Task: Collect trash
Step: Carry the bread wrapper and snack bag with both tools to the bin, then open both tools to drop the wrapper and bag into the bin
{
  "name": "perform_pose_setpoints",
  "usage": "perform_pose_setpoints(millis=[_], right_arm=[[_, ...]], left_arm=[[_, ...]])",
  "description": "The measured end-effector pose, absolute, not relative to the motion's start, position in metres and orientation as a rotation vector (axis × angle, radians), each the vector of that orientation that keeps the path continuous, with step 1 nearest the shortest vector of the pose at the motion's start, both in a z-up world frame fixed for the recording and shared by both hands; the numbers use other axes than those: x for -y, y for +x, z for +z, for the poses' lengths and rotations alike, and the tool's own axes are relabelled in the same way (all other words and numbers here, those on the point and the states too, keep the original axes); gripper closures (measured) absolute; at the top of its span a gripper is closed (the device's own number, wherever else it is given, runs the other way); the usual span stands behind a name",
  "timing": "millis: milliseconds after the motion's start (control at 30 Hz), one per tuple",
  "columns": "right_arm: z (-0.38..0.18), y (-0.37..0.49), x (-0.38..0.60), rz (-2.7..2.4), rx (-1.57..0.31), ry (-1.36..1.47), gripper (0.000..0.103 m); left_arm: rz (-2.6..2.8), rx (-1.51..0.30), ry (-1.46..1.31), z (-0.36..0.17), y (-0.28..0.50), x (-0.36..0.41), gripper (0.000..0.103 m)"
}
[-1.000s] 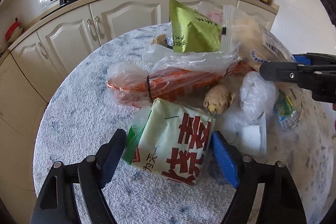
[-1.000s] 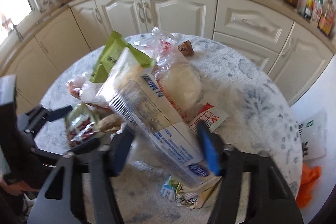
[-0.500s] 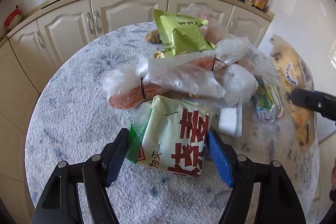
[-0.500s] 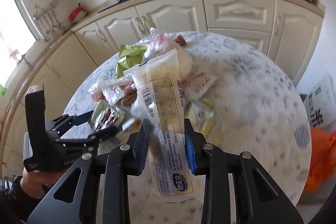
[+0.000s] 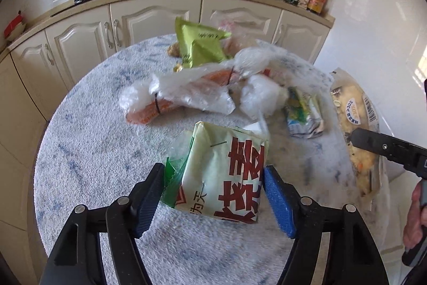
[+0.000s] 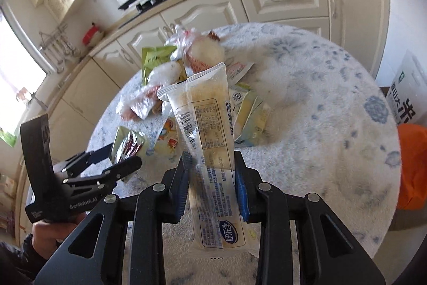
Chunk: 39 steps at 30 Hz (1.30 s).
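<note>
Both tools clamped: left tool (image 5: 213, 191) on packet (image 5: 224, 172), right tool (image 6: 210, 194) on wrapper (image 6: 208, 140), lifted.

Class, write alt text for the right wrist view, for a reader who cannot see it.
The right gripper clamps a long clear plastic food packet with a printed label above a round table covered in white, blue-flecked cloth. Wrappers and bags litter the table; at left, the left gripper holds a pale green packet.
</note>
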State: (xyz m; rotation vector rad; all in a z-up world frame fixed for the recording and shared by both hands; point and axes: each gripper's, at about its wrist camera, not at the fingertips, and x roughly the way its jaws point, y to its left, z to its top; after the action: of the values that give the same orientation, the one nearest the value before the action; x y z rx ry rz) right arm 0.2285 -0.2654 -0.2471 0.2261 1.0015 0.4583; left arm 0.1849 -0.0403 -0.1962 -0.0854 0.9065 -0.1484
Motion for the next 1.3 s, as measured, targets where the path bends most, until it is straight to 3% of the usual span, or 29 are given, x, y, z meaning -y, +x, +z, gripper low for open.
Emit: perform_pose_setpoints(millis=[400, 700, 900, 1300], right_arm=[[-0.198, 0.197, 0.352, 0.307, -0.847, 0.325, 0.072], [-0.181, 0.151, 0.459, 0.081, -0.765, 0.416, 0.072], [-0.203, 0.12, 0.528, -0.084, -0.78, 0.488, 0.072], [-0.298, 0.102, 0.605, -0.235, -0.886, 0.671, 0.072]], left_arm=[[-0.259, -0.742, -0.038, -0.127, 0.167, 0.106, 0.034], [-0.494, -0.736, 0.031, -0.125, 0.17, 0.211, 0.034], [-0.657, -0.778, 0.077, -0.138, 0.171, 0.287, 0.034], [-0.797, -0.976, 0.185, -0.201, 0.193, 0.415, 0.034]])
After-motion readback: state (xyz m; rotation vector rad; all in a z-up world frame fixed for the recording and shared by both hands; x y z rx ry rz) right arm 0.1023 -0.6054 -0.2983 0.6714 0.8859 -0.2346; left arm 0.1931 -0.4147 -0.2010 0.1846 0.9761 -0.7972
